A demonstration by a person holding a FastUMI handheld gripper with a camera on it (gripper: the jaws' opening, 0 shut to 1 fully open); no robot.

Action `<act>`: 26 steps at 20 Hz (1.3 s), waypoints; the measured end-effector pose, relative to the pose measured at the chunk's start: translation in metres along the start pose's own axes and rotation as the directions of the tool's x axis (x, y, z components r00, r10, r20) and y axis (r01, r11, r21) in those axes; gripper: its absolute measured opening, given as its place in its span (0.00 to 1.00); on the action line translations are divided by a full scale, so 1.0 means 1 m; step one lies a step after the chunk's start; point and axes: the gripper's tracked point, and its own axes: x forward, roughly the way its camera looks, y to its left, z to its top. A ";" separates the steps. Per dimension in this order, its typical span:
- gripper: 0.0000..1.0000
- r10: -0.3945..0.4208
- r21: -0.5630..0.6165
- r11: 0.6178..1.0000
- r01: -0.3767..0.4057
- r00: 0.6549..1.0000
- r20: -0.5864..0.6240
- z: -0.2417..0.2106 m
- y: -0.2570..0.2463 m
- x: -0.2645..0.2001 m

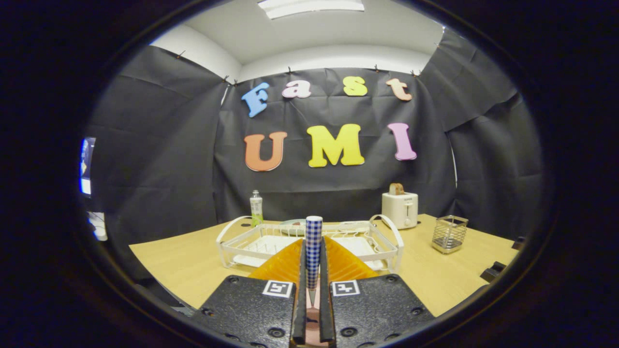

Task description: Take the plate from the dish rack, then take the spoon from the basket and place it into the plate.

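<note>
Between the two fingers of the gripper (313, 270) there's a spoon (314, 251) clamped upright by its blue-and-white checked handle, with both fingers pressed narrow against it and the handle's rounded top poking up above them. Its bowl end is down in the slot between the fingers and I honestly can't make it out. Just ahead of the fingers sits the white wire dish rack (309, 244), about mid-worktop, handles curving up at both ends. Right behind the handle's top, over the rack's far rail, there's a pale greenish disc that I'd guess is the plate (293, 222), but it's mostly blocked by the spoon handle and the rack wires, so I can't tell whether it's in the rack or lying on the worktop just behind it. Off toward the right edge of the worktop stands a small wire basket (449, 234), well apart from the rack, and it looks empty from here. So my read: the spoon is already out of the basket and in hand, and what's left is dropping it into the plate. Whether the plate step is properly done I can't say. Further back there's a white toaster (400, 209) with bread in it near the back edge, and a small clear bottle (256, 208) by the rack's left end.
</note>
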 end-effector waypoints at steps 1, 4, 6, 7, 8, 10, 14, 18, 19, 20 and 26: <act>0.17 -0.009 0.009 1.000 0.009 1.000 -0.018 -0.007 -0.005 0.002; 0.20 -0.027 -0.010 1.000 0.027 1.000 -0.002 -0.003 -0.023 -0.002; 0.25 -0.024 -0.022 0.999 0.023 1.000 -0.014 -0.005 -0.033 -0.008; 0.33 -0.030 -0.024 0.999 0.029 0.999 -0.031 -0.009 -0.041 -0.010; 0.38 -0.035 -0.022 0.999 0.034 0.999 -0.041 -0.009 -0.051 -0.012; 0.54 -0.040 -0.014 0.999 0.039 0.998 -0.051 -0.004 -0.065 -0.018; 0.73 -0.008 -0.041 0.999 0.005 0.996 -0.089 0.007 -0.076 -0.027; 1.00 -0.007 -0.015 1.000 0.006 0.996 -0.091 0.034 -0.089 -0.046; 1.00 -0.019 -0.016 1.000 0.018 0.996 -0.091 0.041 -0.091 -0.049; 1.00 -0.037 -0.021 0.999 0.035 0.995 -0.090 0.047 -0.095 -0.054; 1.00 -0.087 0.000 0.996 0.088 0.989 -0.121 0.086 -0.111 -0.085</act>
